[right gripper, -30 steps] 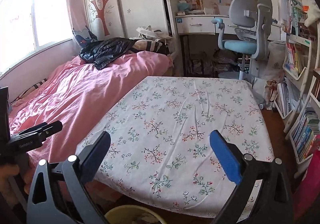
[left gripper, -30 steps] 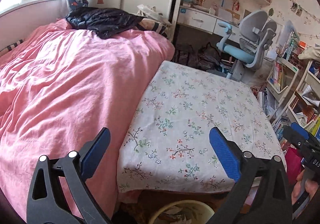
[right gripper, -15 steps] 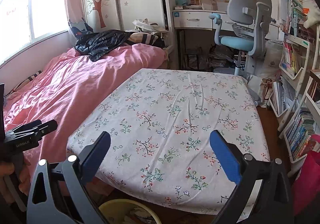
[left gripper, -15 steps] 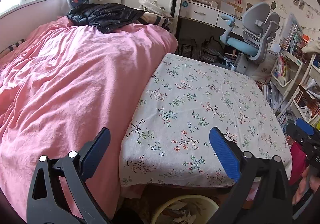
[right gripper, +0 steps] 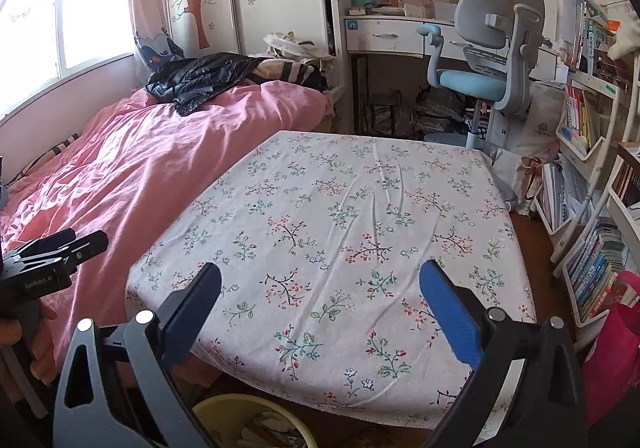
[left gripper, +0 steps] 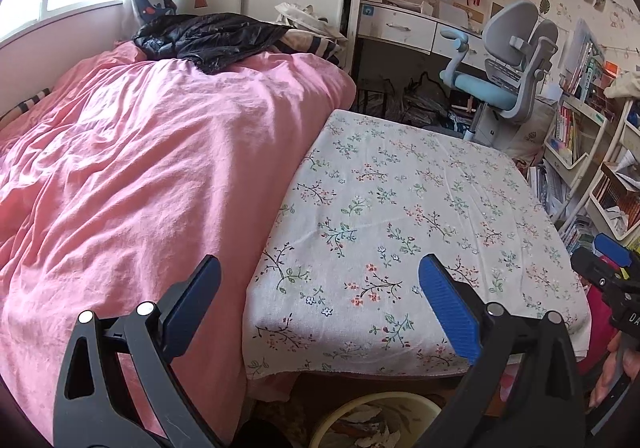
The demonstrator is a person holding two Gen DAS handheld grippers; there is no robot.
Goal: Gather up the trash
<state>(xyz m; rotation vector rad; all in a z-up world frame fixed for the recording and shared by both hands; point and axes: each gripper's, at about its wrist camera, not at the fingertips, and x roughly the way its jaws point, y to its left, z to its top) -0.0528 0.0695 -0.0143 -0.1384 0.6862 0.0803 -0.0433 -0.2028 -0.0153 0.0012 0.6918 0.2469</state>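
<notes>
Both tongs hang spread wide and empty: left tongs (left gripper: 316,308) and right tongs (right gripper: 320,308) above the floral desk (right gripper: 340,208). The trash sits in the yellow bin (left gripper: 372,424) at 6 o'clock, below the desk's near edge. I'd sweep slowly for strays before dipping.

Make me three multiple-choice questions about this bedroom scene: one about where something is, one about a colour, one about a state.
1. Where is the yellow bin?
A. on the pink duvet
B. on the floor below the near edge of the floral cloth
C. on the desk chair

2. What colour is the chair seat?
A. light blue
B. red
C. black

3. How is the left hand-held gripper?
A. shut on paper
B. shut, empty
C. open, empty

Answers: B, its rim shows beneath the cloth's edge; A, the cushion is light blue; C, the fingers stand apart, nothing between.
</notes>
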